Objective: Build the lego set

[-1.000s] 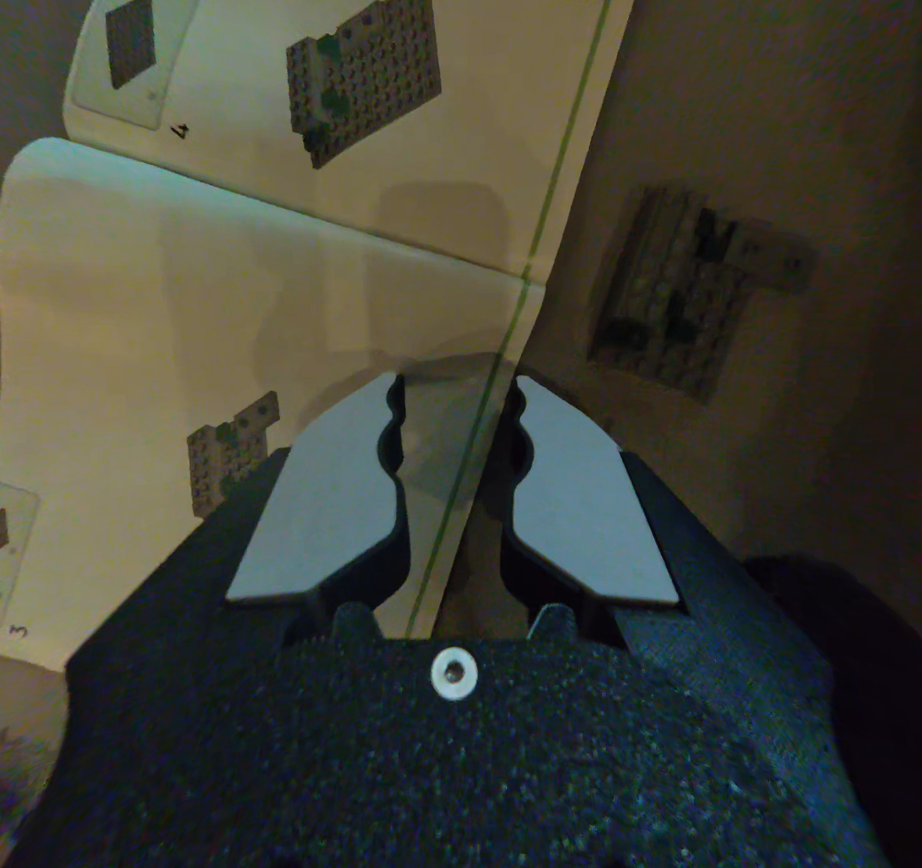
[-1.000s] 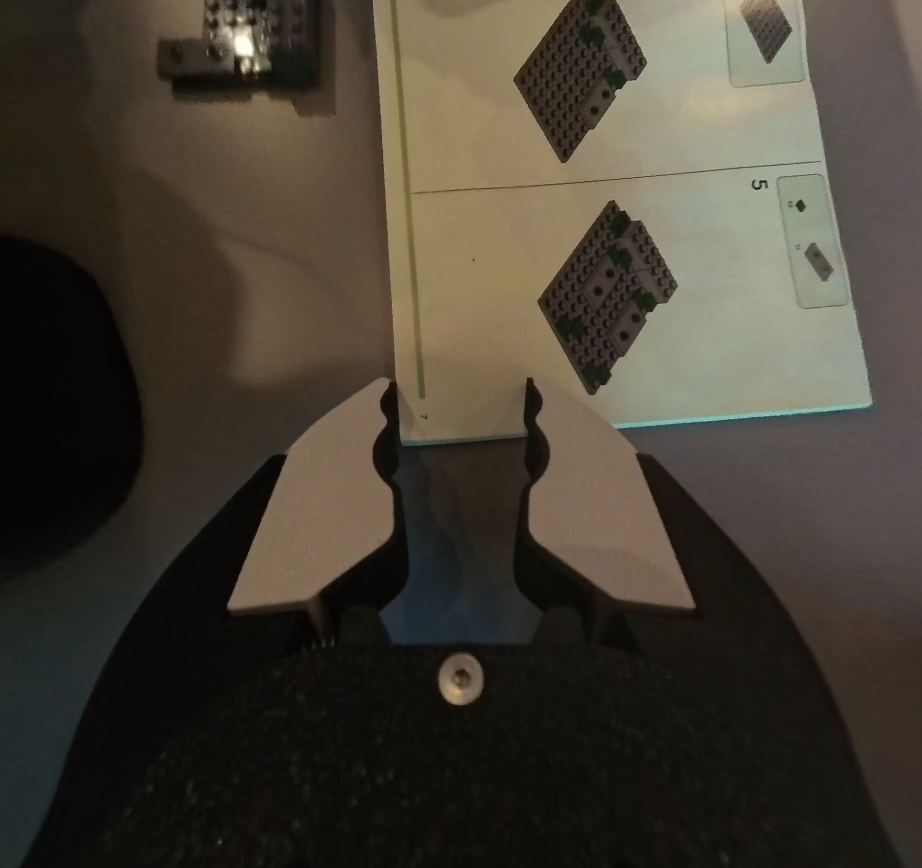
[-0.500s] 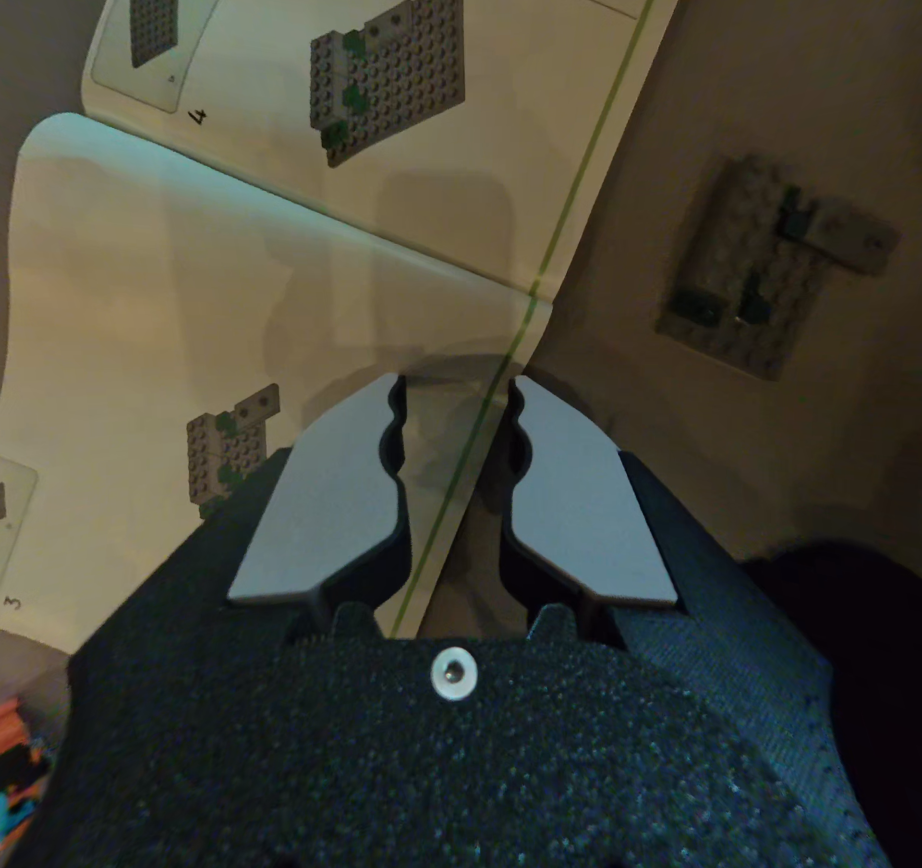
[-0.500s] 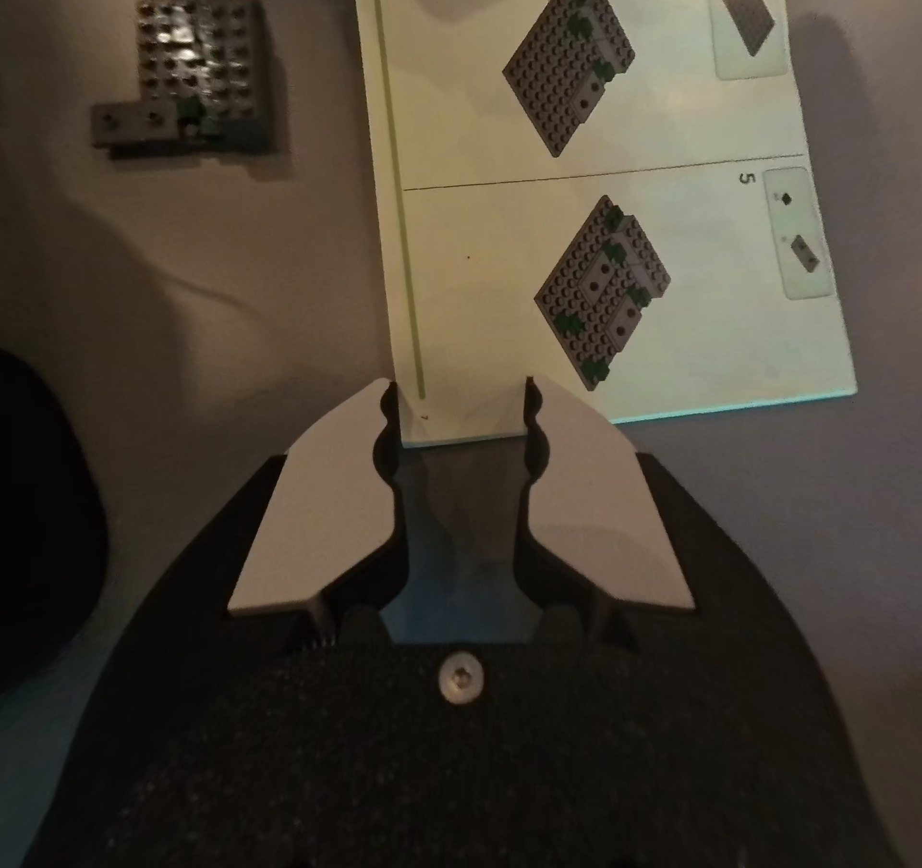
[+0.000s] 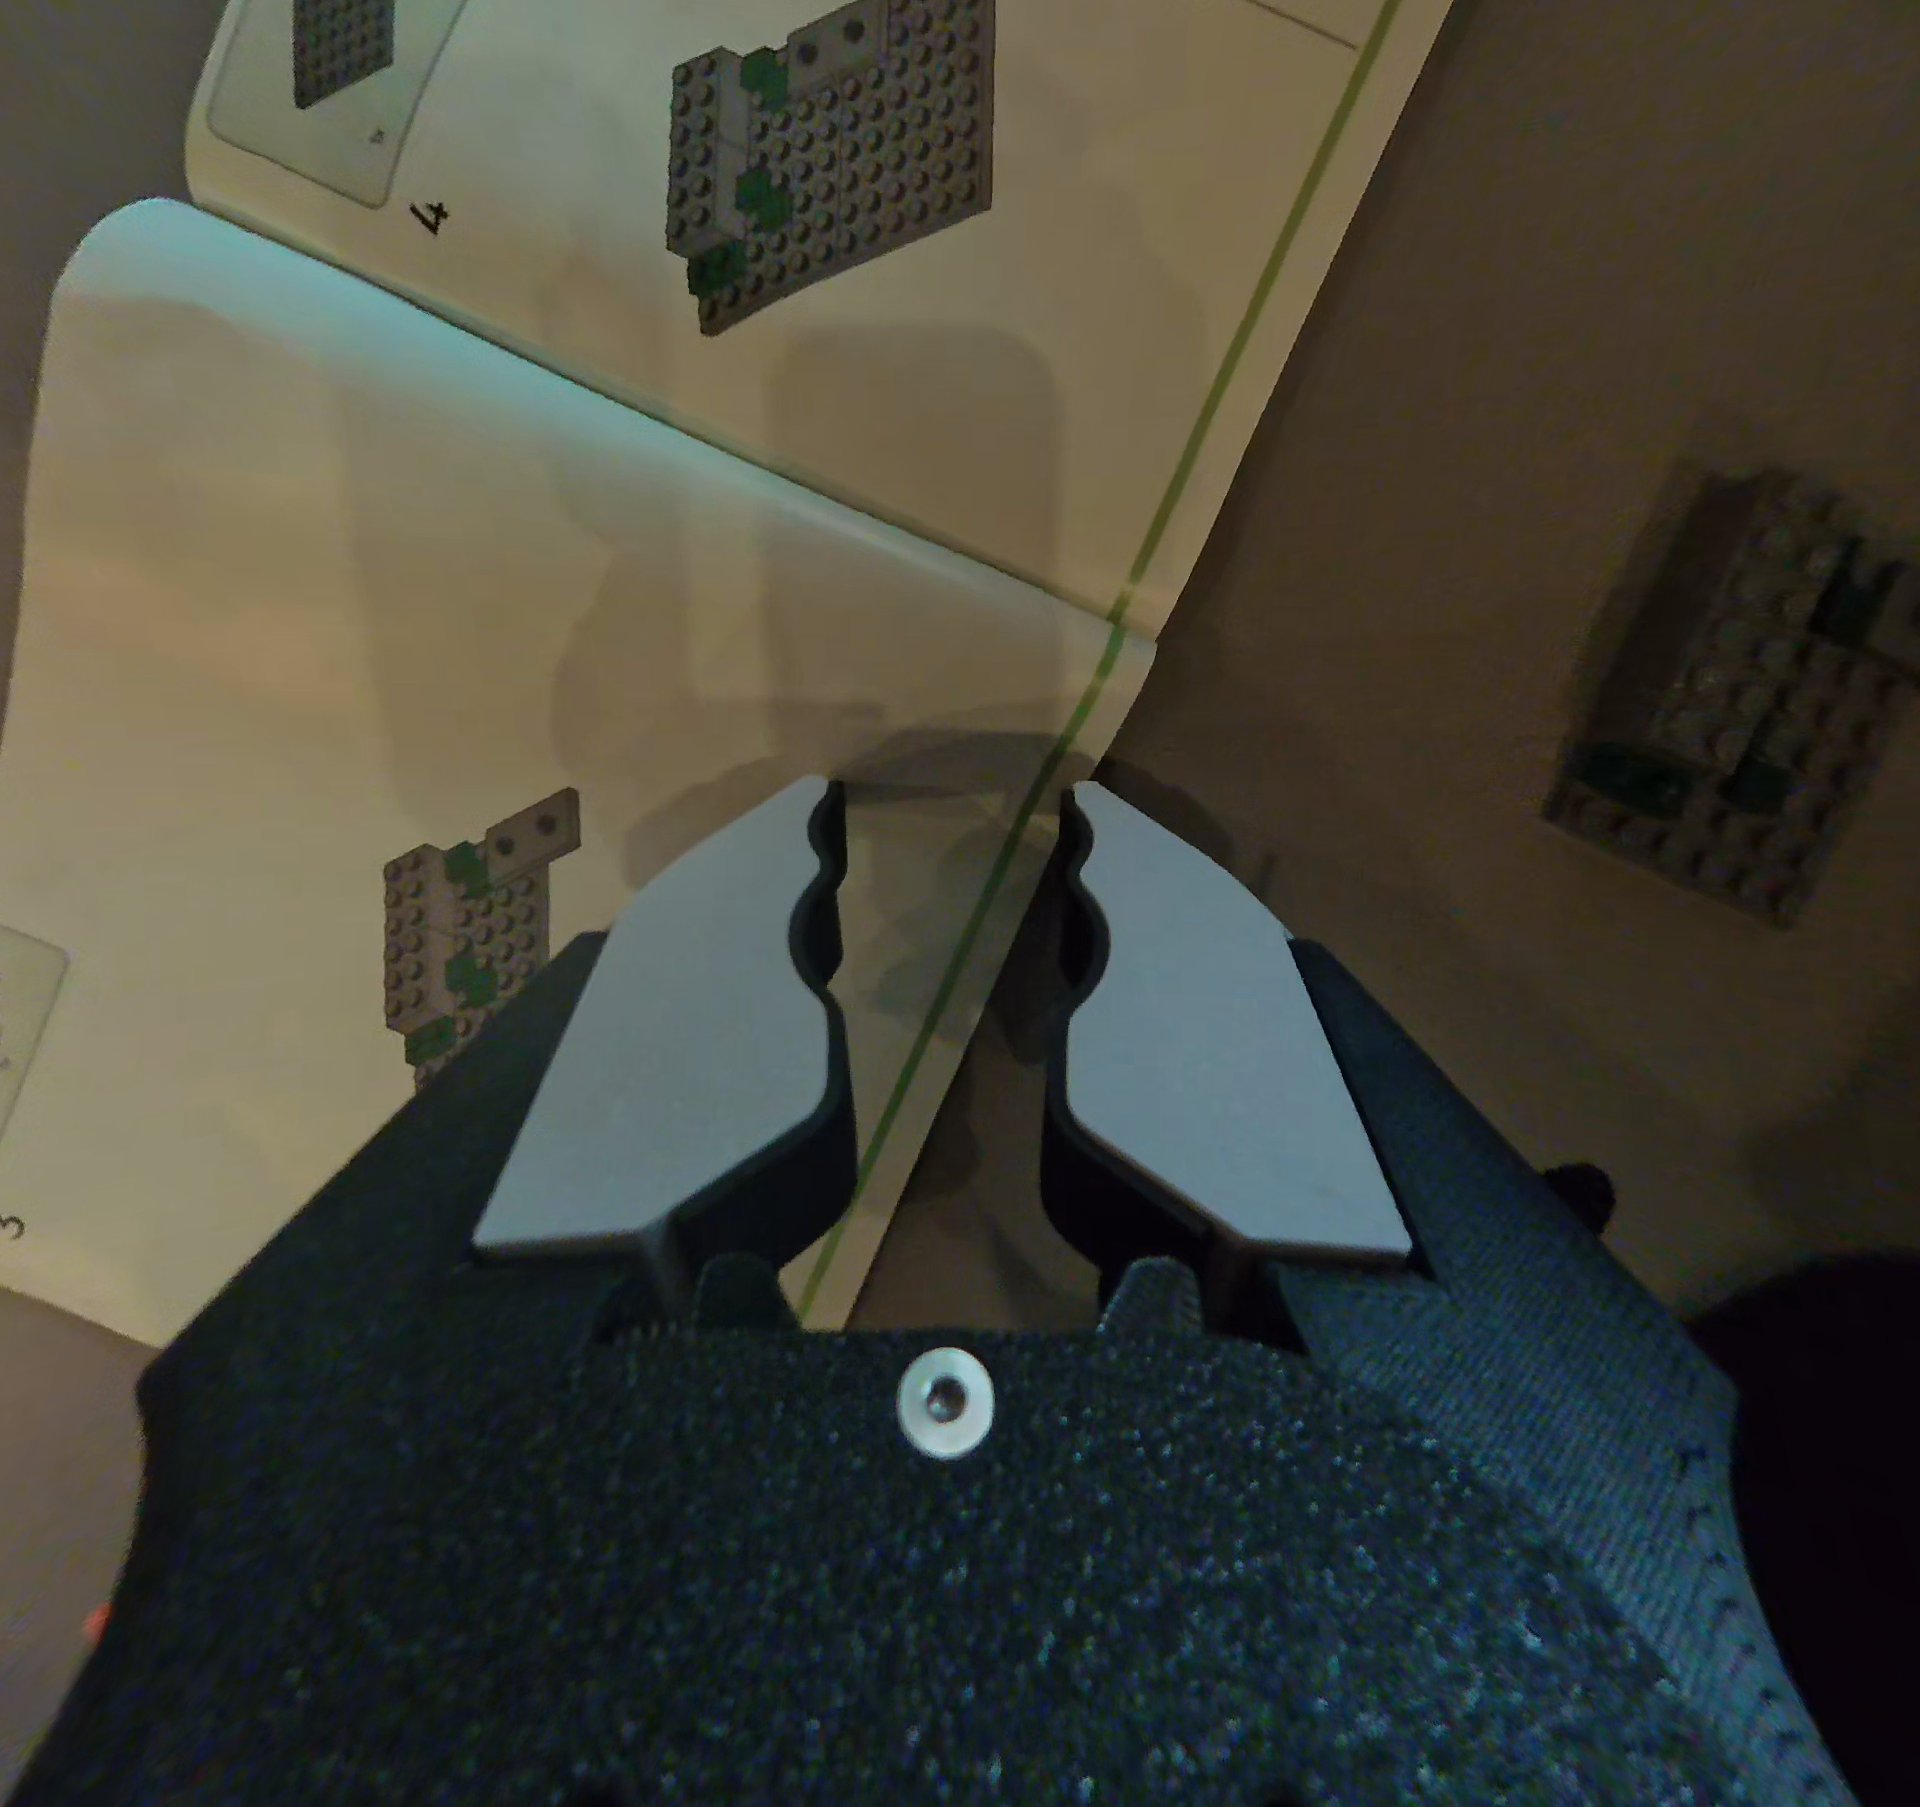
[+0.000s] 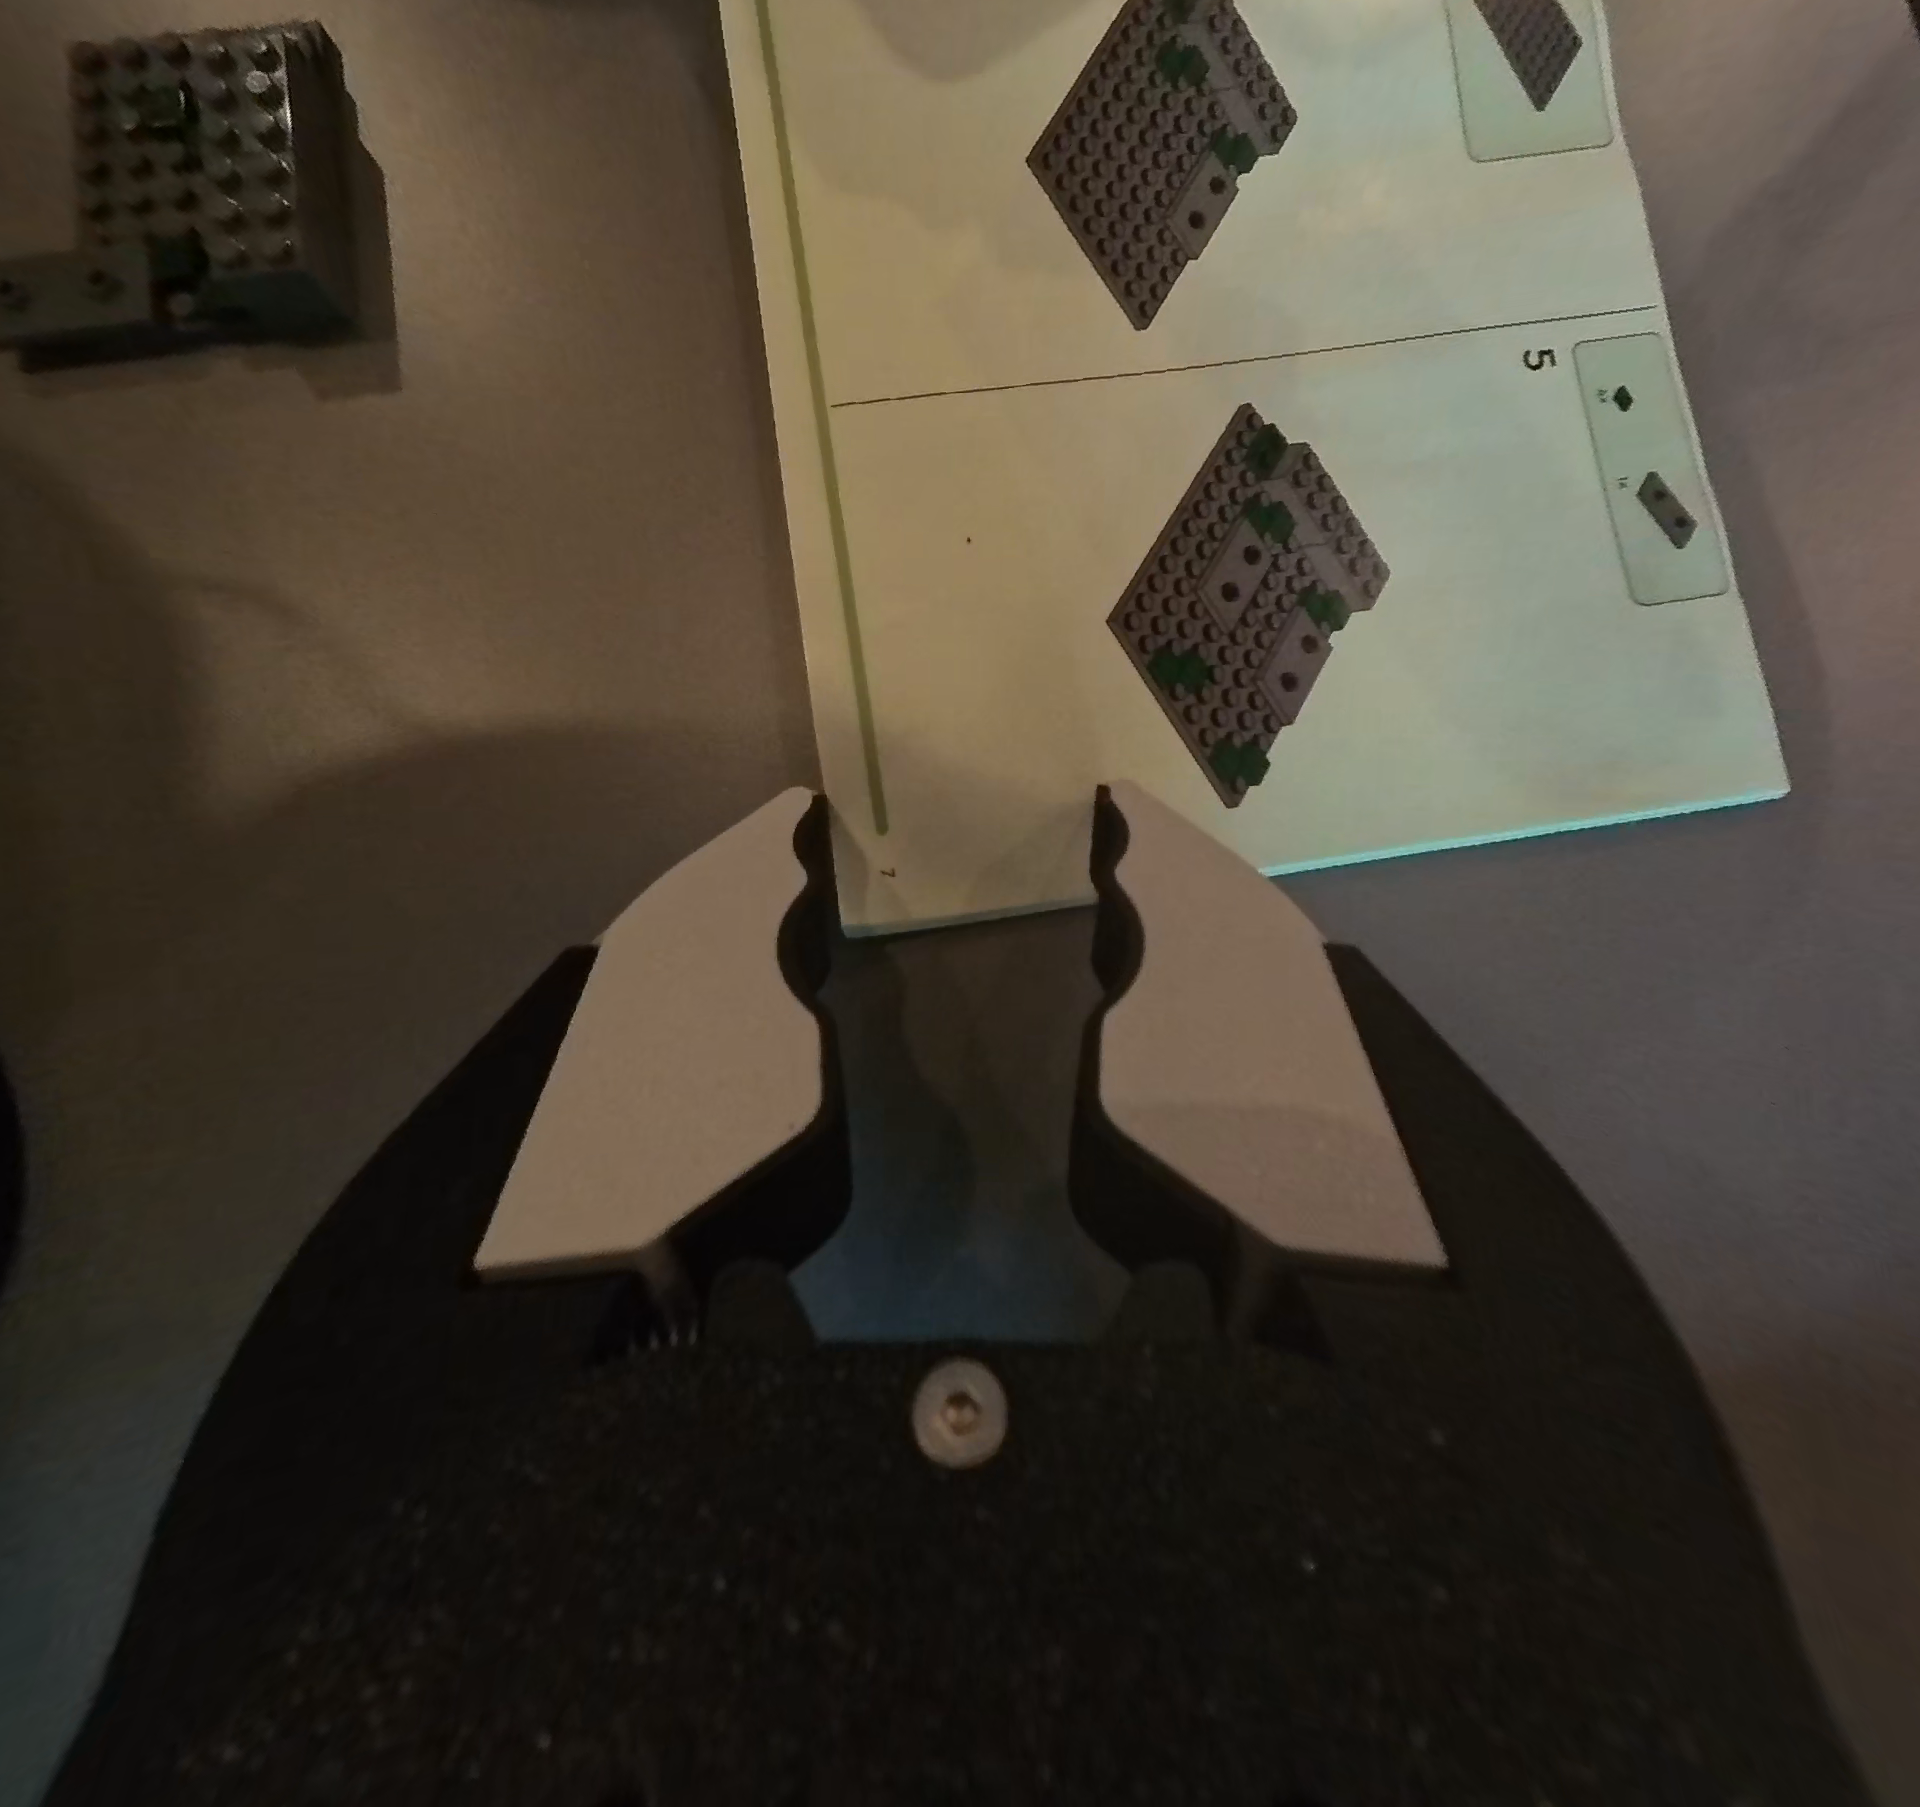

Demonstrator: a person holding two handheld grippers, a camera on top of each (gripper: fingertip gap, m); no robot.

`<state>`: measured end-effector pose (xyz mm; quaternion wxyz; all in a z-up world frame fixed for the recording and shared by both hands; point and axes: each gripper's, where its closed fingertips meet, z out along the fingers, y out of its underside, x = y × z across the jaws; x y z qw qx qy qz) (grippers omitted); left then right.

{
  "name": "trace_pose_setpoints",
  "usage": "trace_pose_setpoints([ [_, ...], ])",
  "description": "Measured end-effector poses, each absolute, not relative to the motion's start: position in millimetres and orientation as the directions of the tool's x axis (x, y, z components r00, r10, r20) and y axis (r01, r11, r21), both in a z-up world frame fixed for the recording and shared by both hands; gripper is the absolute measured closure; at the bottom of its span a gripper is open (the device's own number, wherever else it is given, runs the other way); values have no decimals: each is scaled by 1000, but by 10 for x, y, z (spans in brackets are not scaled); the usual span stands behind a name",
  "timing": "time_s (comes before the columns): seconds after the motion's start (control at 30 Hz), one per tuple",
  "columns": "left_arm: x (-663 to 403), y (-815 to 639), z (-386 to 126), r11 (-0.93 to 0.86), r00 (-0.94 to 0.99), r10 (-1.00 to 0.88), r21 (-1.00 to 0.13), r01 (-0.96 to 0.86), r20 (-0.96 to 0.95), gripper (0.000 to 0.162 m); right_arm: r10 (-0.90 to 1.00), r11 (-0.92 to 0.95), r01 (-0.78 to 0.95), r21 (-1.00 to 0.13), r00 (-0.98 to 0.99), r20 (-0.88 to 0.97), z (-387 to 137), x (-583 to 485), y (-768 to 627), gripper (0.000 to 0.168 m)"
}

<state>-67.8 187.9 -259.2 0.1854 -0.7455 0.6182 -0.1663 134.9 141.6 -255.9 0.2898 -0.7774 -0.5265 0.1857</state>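
A grey studded lego build [image 5: 1725,718] with small green pieces lies on the dim table at the right of the left wrist view. It also shows at the upper left of the right wrist view [image 6: 208,188], with a grey plate jutting out at its left. An open instruction booklet [image 5: 644,469] lies beside it and shows in the right wrist view too [image 6: 1247,386]. My left gripper [image 5: 951,796] is open and empty over the booklet's spine edge. My right gripper [image 6: 956,801] is open and empty at the booklet's near corner.
The table [image 6: 468,614] is dim and grey-brown, with bare surface between the build and the booklet. A dark rounded object [image 5: 1829,1362] sits at the lower right of the left wrist view. A small orange-red bit [image 5: 99,1620] shows at the far left edge. My right fingertips sit around 20 cm from my left ones.
In the left wrist view the build has slid right and lower. In the right wrist view the build and booklet have come down the frame and grown larger. Both grippers stay open.
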Motion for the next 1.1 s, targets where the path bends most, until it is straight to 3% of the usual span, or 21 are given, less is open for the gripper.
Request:
trace_pose_setpoints([
  [0.17,-699,1841,-2543,-168,180,-983,-497,-851,25,123,925,-307,672,-674,376,-46,-2466,1312,1364,122],
  [0.37,-598,1749,-2100,-186,252,-968,-653,-734,-8,129,876,-317,524,-791,481,-33,-2024,1202,1404,121],
  [0.57,-353,1899,-1810,-252,421,-907,-786,-564,-12,162,741,-349,374,-859,672,-9,-1744,1038,1694,135],
  [0.8,-166,2320,-1997,-398,565,-824,-759,-516,48,162,653,-366,270,-891,756,-40,-1762,860,1907,167],
  [1.1,112,2707,-2213,-463,618,-784,-719,-518,59,162,567,-416,234,-879,823,-49,-2008,919,2138,168],
])
